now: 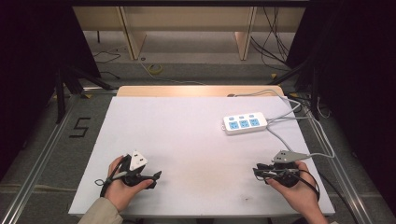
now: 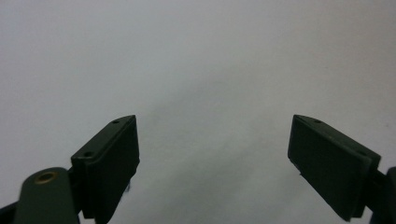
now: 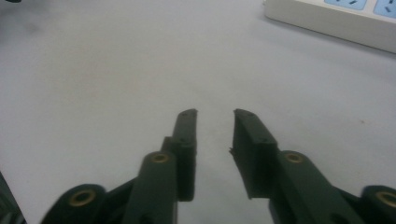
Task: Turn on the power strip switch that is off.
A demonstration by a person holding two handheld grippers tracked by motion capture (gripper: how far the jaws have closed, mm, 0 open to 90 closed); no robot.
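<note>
High view first: both hands sit right at the near edge of the white table [image 1: 187,140]. The left gripper [image 1: 156,176] is around 7 o'clock, lying low and aimed toward the middle, with its white plate on top. The right gripper [image 1: 257,171] is around 5 o'clock, aimed back across at the left one, and the right hand [image 1: 296,186] is close to the table's near right corner. Between them it's just bare tabletop, so lots of room.

Left gripper view: the left gripper [image 2: 212,154] has its jaws spread wide, nothing between them, only plain white surface ahead.

Right gripper view: the right gripper [image 3: 215,114] has a narrow gap between its jaws, and nothing's in there either.

Further out, the white power strip [image 1: 244,122] lies flat at about 1 o'clock, well apart from both grippers, blue sockets facing up. Its grey cord [image 1: 280,100] runs off the far right edge, and the strip's corner [image 3: 336,21] peeks in at the top right of the right gripper view.
</note>
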